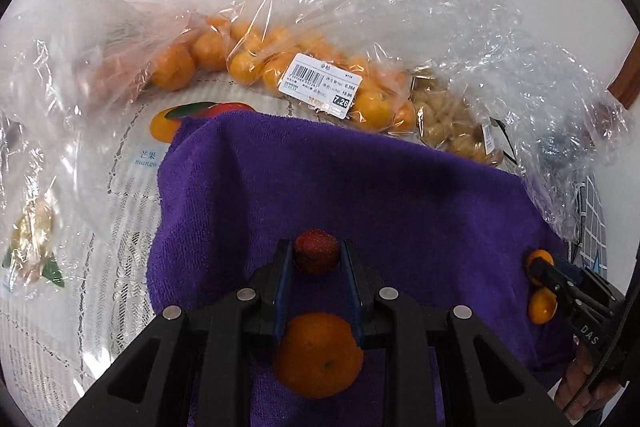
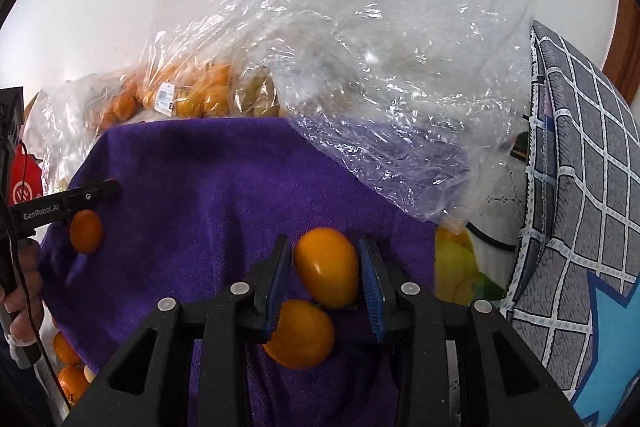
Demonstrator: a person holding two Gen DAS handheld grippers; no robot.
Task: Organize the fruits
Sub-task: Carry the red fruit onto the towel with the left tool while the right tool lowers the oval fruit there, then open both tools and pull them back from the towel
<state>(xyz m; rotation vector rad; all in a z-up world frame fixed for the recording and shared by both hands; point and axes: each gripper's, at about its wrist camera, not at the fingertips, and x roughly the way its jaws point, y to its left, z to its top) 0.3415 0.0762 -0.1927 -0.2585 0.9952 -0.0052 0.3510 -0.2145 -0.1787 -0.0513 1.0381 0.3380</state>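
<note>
A purple towel [image 1: 360,187] lies spread on the table and also shows in the right wrist view [image 2: 200,179]. My left gripper [image 1: 317,253] is shut on a small dark red fruit [image 1: 316,251], just above the towel. A mandarin [image 1: 318,353] lies on the towel below its fingers. My right gripper [image 2: 326,267] stands around an oval orange fruit [image 2: 326,267], with small gaps at both pads. A second orange fruit [image 2: 300,333] lies just below it. The right gripper [image 1: 540,277] shows at the towel's right edge in the left view. The left gripper [image 2: 86,195] shows at the left in the right view, above a mandarin [image 2: 86,231].
Clear plastic bags with mandarins [image 1: 248,63] and pale small fruits [image 1: 448,127] lie behind the towel. A crumpled clear bag [image 2: 380,87] overlaps the towel's far right corner. A grey checked cushion [image 2: 580,207] stands at the right. A printed tablecloth [image 1: 120,187] covers the table.
</note>
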